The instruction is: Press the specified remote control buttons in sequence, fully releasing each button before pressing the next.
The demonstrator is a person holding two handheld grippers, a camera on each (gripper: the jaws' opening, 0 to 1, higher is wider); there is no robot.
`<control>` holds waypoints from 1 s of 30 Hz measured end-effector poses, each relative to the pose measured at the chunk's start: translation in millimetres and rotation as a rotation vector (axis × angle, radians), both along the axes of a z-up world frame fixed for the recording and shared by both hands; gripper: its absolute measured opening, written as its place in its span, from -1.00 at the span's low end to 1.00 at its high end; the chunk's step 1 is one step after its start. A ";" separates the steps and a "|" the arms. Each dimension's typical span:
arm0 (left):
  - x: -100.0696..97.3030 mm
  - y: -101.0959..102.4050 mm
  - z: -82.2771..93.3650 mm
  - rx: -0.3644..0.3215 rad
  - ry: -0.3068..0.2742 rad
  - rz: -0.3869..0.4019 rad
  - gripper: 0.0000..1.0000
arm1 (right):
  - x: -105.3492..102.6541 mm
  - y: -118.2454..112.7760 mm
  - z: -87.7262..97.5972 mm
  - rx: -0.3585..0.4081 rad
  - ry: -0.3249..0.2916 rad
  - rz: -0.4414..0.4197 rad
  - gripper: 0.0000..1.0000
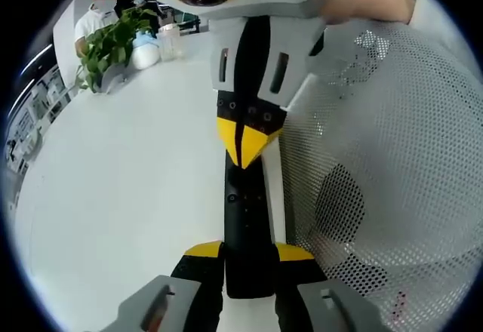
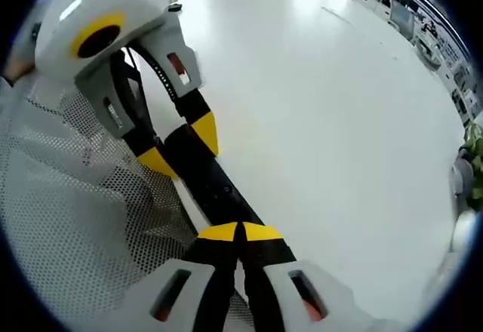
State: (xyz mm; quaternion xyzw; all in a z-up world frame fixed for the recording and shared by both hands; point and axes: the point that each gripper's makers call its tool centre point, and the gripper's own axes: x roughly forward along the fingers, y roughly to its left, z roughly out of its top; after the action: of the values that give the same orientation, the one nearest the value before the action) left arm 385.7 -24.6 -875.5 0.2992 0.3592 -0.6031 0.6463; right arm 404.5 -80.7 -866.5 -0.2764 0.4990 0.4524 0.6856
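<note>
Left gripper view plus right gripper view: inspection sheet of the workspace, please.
Surface: white table, plain.
Job's things: black remote, one, held at its near end.
Clutter: white mesh fabric right beside the remote.
Grippers: left hand-held gripper shut on the remote; right hand-held gripper shut, tips together on the remote's face.
Cables: nothing seen.
Surroundings: plant, bottles and a person at the table's far edge.

One remote control; two grippers; one table; one potted plant; one white mesh sheet.
</note>
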 end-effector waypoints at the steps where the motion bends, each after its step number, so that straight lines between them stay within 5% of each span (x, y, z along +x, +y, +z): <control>1: 0.0 0.0 0.0 0.000 0.000 0.000 -0.52 | 3.4 0.9 0.2 0.001 -0.023 0.004 -1.00; 30: -0.6 -0.4 -1.5 0.010 -0.032 -0.035 -0.51 | 7.6 9.8 -1.0 0.042 -0.039 0.020 -1.00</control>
State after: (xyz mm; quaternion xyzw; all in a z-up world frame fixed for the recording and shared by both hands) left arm 385.1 -25.1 -877.0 0.3183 0.3466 -0.6076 0.6398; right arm 412.1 -70.8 -867.5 -0.2758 0.4729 0.4642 0.6963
